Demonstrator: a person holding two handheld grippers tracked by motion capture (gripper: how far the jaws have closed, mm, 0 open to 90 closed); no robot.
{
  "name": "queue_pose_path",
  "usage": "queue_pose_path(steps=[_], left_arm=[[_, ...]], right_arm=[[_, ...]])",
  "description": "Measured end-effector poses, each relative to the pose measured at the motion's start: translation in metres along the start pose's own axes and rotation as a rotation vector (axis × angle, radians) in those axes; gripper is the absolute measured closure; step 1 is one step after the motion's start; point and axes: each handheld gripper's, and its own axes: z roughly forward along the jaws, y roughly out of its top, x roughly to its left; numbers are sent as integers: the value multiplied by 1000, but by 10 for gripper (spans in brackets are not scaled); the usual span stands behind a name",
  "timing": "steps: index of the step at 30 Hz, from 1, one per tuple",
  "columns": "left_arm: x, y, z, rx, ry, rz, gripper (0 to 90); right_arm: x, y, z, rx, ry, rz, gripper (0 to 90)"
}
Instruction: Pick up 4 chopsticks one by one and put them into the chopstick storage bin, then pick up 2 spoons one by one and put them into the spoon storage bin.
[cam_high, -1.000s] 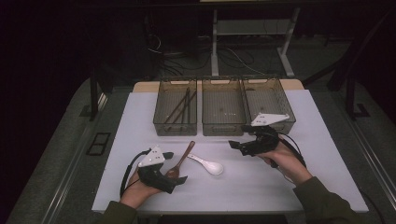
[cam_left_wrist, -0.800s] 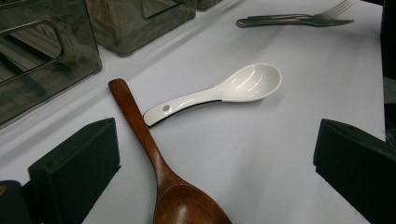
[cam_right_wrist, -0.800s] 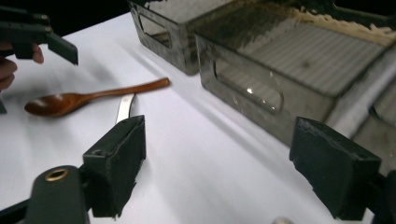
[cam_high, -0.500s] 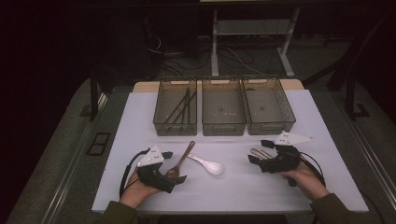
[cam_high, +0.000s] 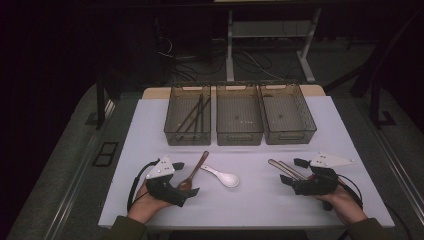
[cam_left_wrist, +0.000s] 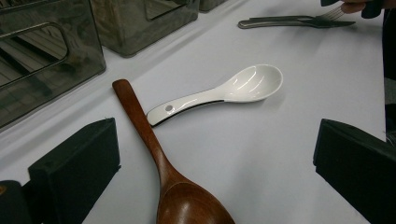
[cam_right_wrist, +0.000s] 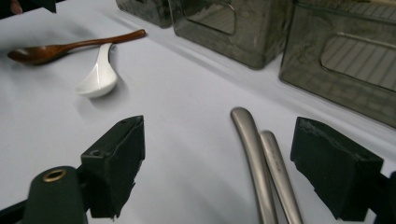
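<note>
Now, at the right hand-held gripper (cam_high: 293, 171): jaws wide open, gripping nothing, low over the table (cam_high: 260, 205) and set either side of the steel cutlery (cam_right_wrist: 254, 154). Two slim handles side by side there, touching or nearly so, flat on the white surface; in the left gripper view, fork tines at the far end. Likely stiff, smooth and slippery, heavier than they look for their width. Best taken across the handles near mid-length, square to them, so neither piece pivots or skates out. Lying so flat, hard to get under; may call for pressing the pads down to the table before closing. Taking both at once risks one slipping free.

Over at the left hand-held gripper (cam_high: 186, 179): likewise open, holding nothing, straddling the bowl end of the wooden spoon (cam_left_wrist: 154, 154). Spoon flat on the table, bowl toward the person, handle angled away toward the bins. Probably light, rigid, with a matte grain that should grip well. Neck just above the bowl looks the surest place to pinch; bowl itself too wide and rounded.

Farther out, a white spoon (cam_left_wrist: 233, 88), its handle tip just beside the wooden handle, whether touching or not hard to tell. Looks glossy, possibly ceramic, so brittle if dropped.

Beyond that, three bins in a row: left bin (cam_high: 187, 137) with dark sticks inside, middle bin (cam_high: 239, 137) and right bin (cam_high: 290, 136) seemingly bare.
</note>
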Motion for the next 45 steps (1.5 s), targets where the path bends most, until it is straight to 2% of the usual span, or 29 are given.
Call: queue_pose_path(steps=[9,14,24,27,32,39,43,45], left_arm=[[1,1,-2,6,6,5,0],[3,2,-2,6,13,5,0],[4,10,-1,5,8,15,41],[5,12,2,10,14,12,80],[8,13,4,46,33,-4,157],[15,10,6,95,60,-51,324],[19,9,10,109,63,-66,433],[19,11,12,111,60,-54,477]], right_arm=[[-5,-11,-11,-5,-17,6,174],[-6,-11,-14,-13,7,35,153],[-5,-11,-13,0,-4,26,154],[-6,-11,-13,3,-4,28,154],[-5,-11,-14,1,-5,33,154],[-6,-11,-13,2,-3,28,154],[-6,-11,-13,-1,-1,30,154],[-6,-11,-13,0,-1,32,154]])
